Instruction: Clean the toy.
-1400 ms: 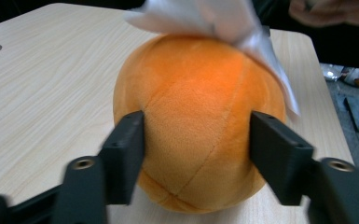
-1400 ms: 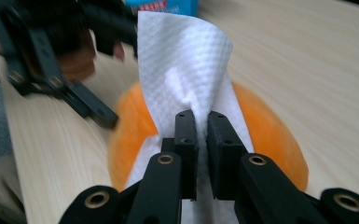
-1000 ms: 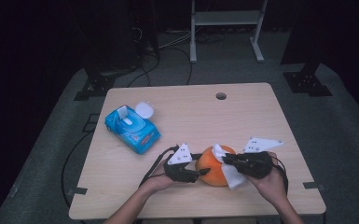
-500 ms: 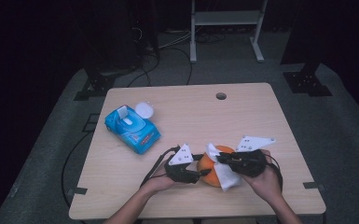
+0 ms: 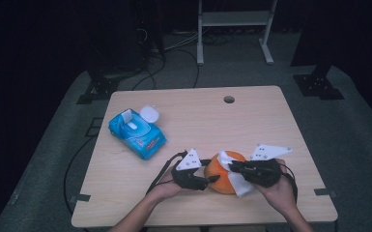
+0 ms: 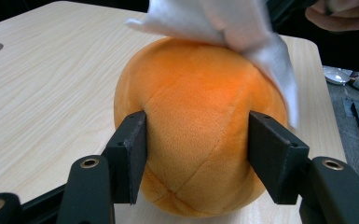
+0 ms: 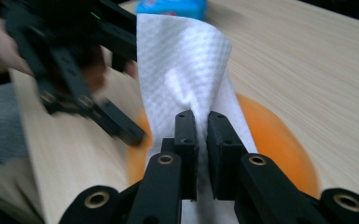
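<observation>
Wiping the orange plush ball (image 5: 221,171) at the lower middle of the high view.
In my left gripper (image 6: 196,156) view, jaws clenched on the ball's sides, centre frame; in my right gripper (image 7: 202,135) view, jaws pinched the white tissue (image 7: 182,70) (draped over the ball).

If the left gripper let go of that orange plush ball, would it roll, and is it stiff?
The orange plush ball looks soft: its fabric dents slightly where the left gripper jaws press. Being round, it would probably roll if pushed. It seems light, and the white wipe dragged over it might shift it.
</observation>
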A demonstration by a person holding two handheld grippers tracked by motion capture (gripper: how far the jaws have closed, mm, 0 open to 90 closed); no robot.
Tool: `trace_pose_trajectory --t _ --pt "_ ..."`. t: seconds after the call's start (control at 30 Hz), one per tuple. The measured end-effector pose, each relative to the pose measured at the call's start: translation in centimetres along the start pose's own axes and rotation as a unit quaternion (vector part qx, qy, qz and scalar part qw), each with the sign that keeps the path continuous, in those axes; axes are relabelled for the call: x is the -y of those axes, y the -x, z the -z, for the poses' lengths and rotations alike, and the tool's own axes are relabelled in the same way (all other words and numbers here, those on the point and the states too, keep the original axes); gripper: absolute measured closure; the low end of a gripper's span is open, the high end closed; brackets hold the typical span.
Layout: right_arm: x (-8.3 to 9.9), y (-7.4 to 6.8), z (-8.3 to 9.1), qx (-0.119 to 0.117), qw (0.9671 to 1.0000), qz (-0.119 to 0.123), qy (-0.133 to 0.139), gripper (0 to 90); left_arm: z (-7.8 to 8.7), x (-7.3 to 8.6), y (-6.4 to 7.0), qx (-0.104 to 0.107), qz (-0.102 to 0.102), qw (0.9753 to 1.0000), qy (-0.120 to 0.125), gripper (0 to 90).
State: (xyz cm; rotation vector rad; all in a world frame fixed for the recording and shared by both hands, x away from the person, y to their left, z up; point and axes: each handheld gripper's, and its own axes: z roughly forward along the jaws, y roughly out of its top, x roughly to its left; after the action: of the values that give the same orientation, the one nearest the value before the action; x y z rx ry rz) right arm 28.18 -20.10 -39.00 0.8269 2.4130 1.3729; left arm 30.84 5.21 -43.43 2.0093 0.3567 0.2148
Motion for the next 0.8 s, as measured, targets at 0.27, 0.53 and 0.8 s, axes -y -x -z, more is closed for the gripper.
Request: trace_pose_trajectory --t 0.27,0.53,0.8 --pt "-0.8 -0.7 -1.3 -0.017 0.9996 0.018 -0.013 82.4 0.2 0.3 -0.2 -0.001 -0.002 1.0000 -0.001 41.3" --pt "1.8 1.7 0.3 -0.003 0.9995 -0.028 -0.017 82.5 0.2 -0.2 -0.3 0.005 0.012 0.9998 0.013 18.1" --pt "1.5 0.6 0.9 0.010 0.9996 -0.010 -0.023 82.4 -0.3 -0.1 0.5 0.005 -0.013 0.9999 -0.001 40.5"
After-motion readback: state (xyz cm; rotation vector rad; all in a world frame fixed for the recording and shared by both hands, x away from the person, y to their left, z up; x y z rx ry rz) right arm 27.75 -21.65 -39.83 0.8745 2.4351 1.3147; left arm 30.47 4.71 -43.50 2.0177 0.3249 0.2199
